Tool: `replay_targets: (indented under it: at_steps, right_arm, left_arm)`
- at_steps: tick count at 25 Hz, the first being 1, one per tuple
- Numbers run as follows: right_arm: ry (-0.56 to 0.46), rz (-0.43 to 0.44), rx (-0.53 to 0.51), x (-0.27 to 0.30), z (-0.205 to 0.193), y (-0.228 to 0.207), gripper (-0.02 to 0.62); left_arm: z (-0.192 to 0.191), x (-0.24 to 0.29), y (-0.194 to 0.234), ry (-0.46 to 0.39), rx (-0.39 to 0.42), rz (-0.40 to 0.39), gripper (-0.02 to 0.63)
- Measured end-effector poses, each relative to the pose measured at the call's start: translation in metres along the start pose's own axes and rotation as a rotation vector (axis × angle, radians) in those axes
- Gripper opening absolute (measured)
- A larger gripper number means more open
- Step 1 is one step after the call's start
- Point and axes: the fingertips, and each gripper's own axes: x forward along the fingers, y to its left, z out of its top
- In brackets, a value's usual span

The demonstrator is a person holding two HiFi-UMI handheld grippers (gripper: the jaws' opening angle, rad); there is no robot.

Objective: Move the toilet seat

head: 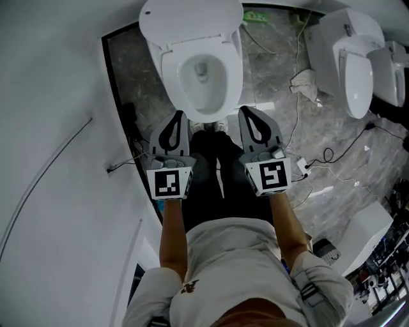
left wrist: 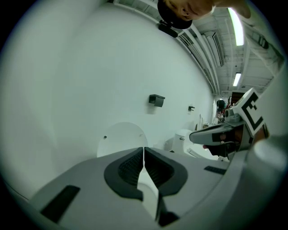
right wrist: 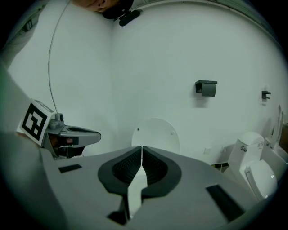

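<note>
left gripper [head: 176, 117]: jaws closed, empty
right gripper [head: 245, 111]: jaws closed, empty
toilet seat [head: 170, 71]: just ahead of both jaw tips, seemingly flat on bowl; lid [head: 188, 19] upright beyond
progress: untouched; reach, grip and move all left
surface: grey marble floor [head: 268, 70]
room: white wall [head: 51, 96]; second toilet [head: 348, 57] well right of right jaws

Right gripper [right wrist: 142, 155]: jaws pressed together, nothing between them. Beyond the tips, round white toilet lid [right wrist: 155, 134] upright against the wall. Left gripper [right wrist: 92, 135] at left, level, marker cube showing. Black wall holder [right wrist: 206, 88] upper right; second toilet [right wrist: 257, 173] far right
</note>
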Motion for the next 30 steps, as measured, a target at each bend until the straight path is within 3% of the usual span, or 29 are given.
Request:
replay_targets:
  at_steps: [30]
  right_arm:
    - [0.172,-0.053,0.122,0.053,-0.164,-0.020,0.023]
  left_arm:
    - [-0.157,0.052,0.024,0.133,-0.053,-0.004,0.025]
